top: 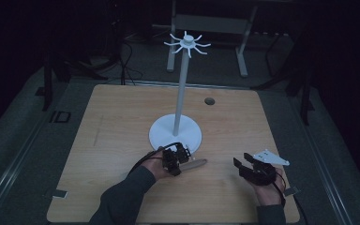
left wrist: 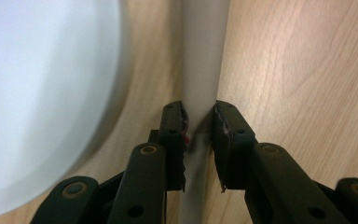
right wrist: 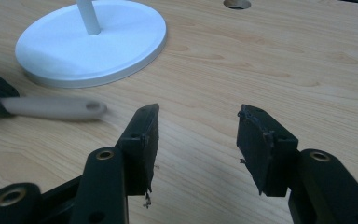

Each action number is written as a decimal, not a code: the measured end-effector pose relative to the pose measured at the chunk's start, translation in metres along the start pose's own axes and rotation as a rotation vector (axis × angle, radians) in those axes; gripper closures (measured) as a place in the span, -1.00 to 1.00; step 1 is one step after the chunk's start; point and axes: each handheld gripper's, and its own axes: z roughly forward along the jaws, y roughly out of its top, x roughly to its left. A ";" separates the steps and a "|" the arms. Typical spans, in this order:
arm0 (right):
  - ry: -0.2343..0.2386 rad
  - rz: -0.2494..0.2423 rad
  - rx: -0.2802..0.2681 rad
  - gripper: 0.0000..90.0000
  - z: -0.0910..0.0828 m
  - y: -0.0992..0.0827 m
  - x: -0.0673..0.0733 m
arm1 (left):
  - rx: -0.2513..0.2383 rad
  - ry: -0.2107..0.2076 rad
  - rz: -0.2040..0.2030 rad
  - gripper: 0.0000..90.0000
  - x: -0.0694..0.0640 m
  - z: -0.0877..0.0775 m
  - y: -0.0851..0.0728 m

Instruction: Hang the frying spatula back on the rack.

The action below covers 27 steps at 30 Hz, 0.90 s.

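Handle [top: 193,164]: pale beige, rod-shaped utensil grip with a small hole near its free end, lying level at the table's [top: 122,122] near edge, just in front of the stand's base [top: 161,136]. Which utensil it belongs to cannot be told; the working end is hidden at the gripper.

Left gripper [top: 174,158]: jaws closed on the handle, pads pressing both sides, as seen in the left gripper view, where the handle [left wrist: 200,65] runs straight away between them beside the white base [left wrist: 42,93]. The handle's blur in the right gripper view suggests it may be moving.

Right gripper [top: 244,165]: jaws spread wide, nothing between them, hovering low over bare wood to the handle's right, well apart from it. Its own view shows both pads [right wrist: 144,140] clear, with the handle [right wrist: 56,108] off to the left.

Stand [top: 183,89]: white, round base, tall thin post, ring of curved hooks [top: 187,43] at the top, all vacant. Upright at table centre.

Status: pickup achieved; grip appears secure. Whether the handle has left the wood cannot be told. Outstanding, judging by the hole in the handle and the vacant hooks: lift, turn the holed end upward, thread it onto a hook, release. The right gripper is free to assist or steady the stand. Progress: early.
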 end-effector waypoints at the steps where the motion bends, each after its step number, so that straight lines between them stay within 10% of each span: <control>1: 0.000 0.000 0.000 0.07 0.000 0.000 0.000 | 0.000 0.000 0.000 0.67 0.000 0.000 0.000; 27: 0.004 -0.010 0.011 0.07 0.005 -0.003 0.004 | -0.515 0.228 -0.274 0.67 0.001 -0.086 -0.008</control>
